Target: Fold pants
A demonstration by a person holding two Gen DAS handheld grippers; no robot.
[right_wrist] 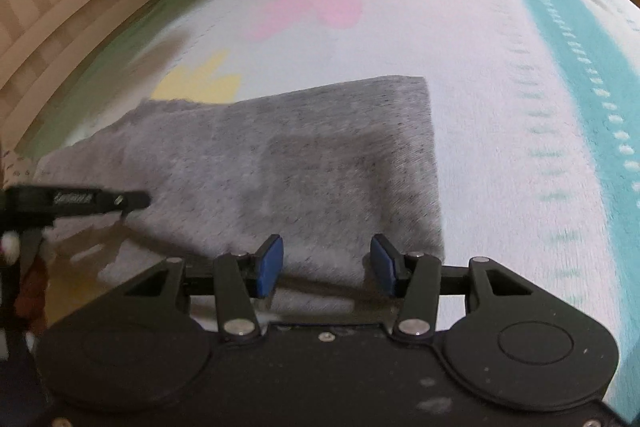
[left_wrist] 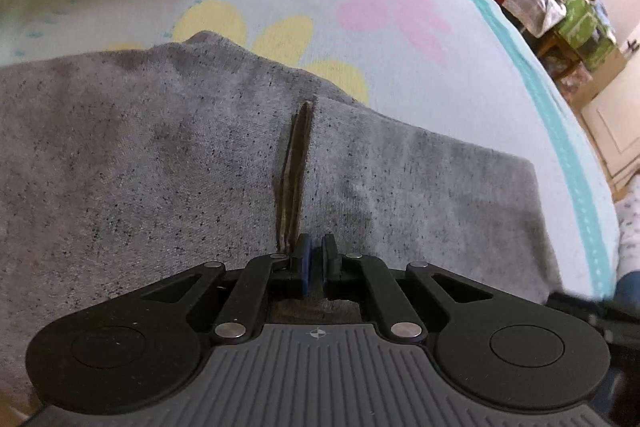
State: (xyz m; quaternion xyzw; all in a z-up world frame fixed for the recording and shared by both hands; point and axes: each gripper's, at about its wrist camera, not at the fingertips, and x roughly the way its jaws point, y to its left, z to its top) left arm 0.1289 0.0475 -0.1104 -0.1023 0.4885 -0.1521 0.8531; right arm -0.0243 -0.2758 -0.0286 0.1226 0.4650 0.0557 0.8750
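the left gripper (left_wrist: 316, 261) sits low over the grey pants (left_wrist: 160, 155), jaws all but closed, and whether any cloth is pinched between them is not clear. the pants lie flat on the flowered bed (left_wrist: 400, 39), apparently already folded into a block. the right gripper (right_wrist: 326, 265) hovers at the near edge, jaws about half open, nothing between the pads. next fold, i'd judge: both need an edge before lifting it across.
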